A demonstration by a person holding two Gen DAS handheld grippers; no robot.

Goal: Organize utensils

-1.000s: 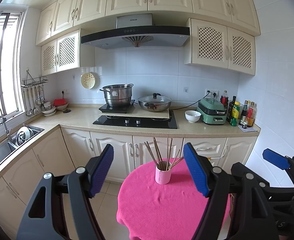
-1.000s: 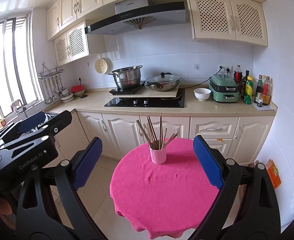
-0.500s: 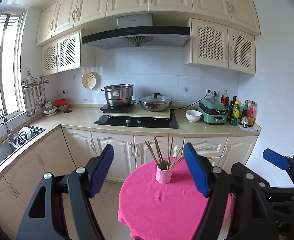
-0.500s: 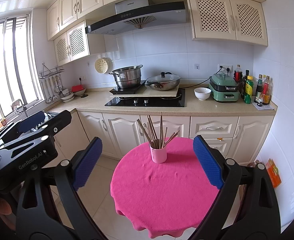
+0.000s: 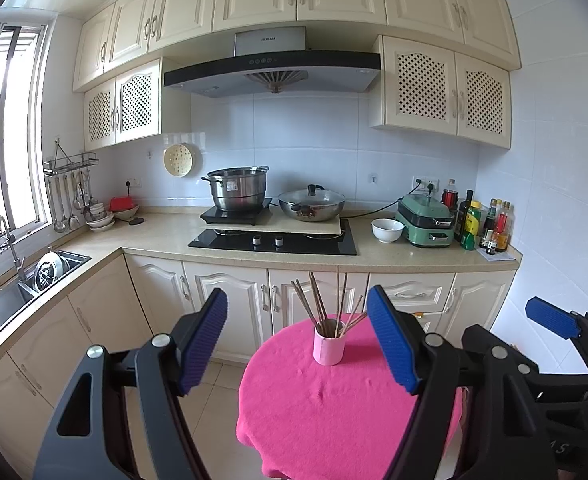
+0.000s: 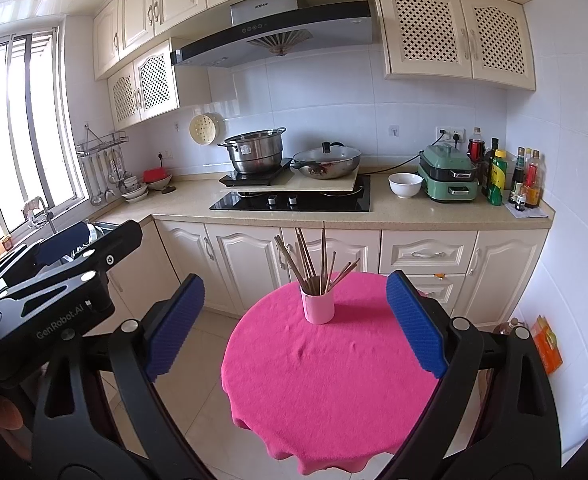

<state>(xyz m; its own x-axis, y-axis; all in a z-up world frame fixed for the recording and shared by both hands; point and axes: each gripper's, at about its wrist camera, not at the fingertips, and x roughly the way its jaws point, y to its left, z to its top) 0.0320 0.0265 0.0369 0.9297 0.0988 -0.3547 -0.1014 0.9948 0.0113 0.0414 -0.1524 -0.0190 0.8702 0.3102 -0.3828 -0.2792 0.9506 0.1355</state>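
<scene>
Plainly both claws gape wide and hold nothing: the left claw [image 5: 295,344] and right claw [image 6: 295,322] hang short of the table [image 6: 333,392], its pink cloth bare but for the cup [image 6: 317,307] dead ahead between the pads. Chopsticks [image 6: 313,262] already stand in it, splayed. That fits sorting just finished, or sticks waiting to be pulled out. Beyond the cup runs a kitchen counter [image 6: 413,210]

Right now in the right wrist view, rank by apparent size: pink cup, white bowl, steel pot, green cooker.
1. Steel pot and green cooker: too alike to rank.
2. Pink cup, though it sits nearer the camera.
3. White bowl.
</scene>
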